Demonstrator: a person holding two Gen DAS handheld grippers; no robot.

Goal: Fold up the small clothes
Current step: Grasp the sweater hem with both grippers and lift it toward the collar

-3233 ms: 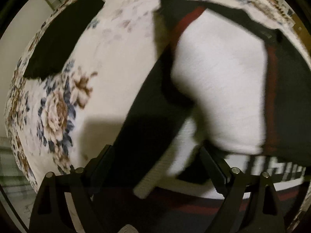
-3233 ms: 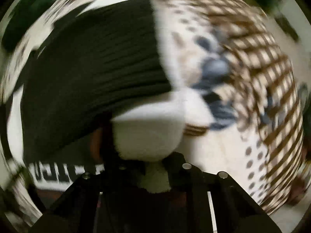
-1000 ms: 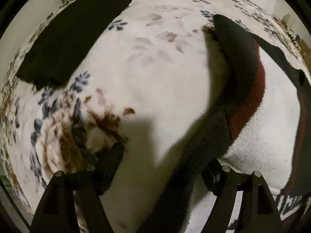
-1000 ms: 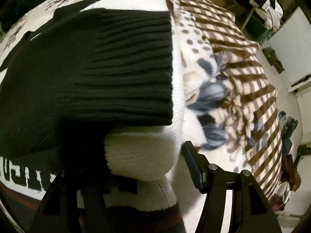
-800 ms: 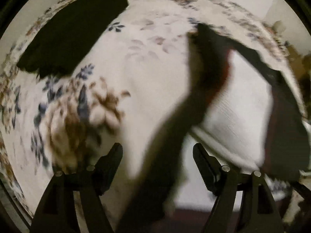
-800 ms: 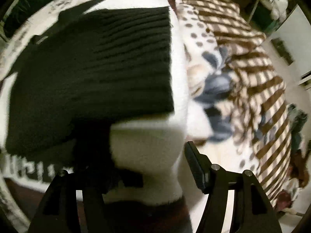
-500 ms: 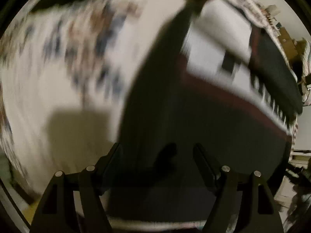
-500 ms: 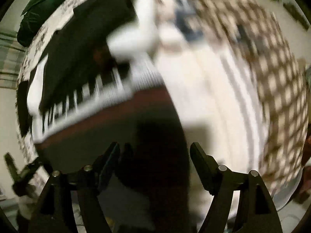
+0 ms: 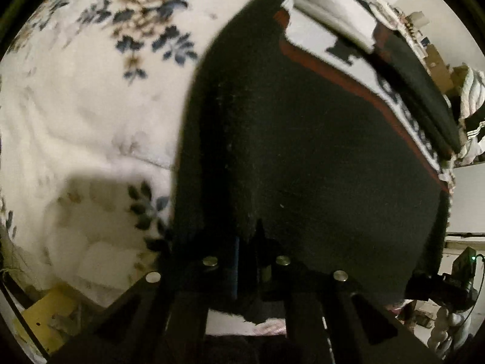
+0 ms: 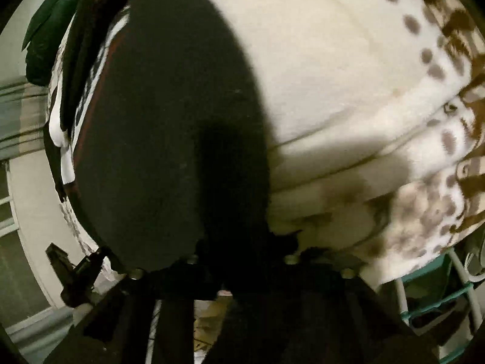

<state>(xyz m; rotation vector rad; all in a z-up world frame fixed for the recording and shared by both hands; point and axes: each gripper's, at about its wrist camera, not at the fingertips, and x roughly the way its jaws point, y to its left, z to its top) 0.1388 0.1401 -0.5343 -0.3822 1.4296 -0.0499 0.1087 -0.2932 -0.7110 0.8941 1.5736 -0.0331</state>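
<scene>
A small knit sweater (image 9: 318, 151), black with a red stripe and a white patterned band, lies on a floral blanket (image 9: 75, 106). Its sleeves are folded in over the white upper part. My left gripper (image 9: 247, 239) is shut on the sweater's black bottom hem at its left corner. In the right wrist view the same sweater (image 10: 157, 106) fills the left half, and my right gripper (image 10: 239, 242) is shut on the hem's right corner. The fingertips of both grippers are hidden in dark fabric.
The blanket (image 10: 348, 75) turns spotted and brown-checked on the right and drops off at the bed edge. A yellow box (image 9: 45, 321) sits below the bed at left. A green garment (image 10: 45, 24) lies far left. A white rack (image 10: 439, 303) stands at lower right.
Both grippers let go of the folded sleeves, swung down to the sweater's bottom hem and closed on its two corners. Half a second ago both were open there.
</scene>
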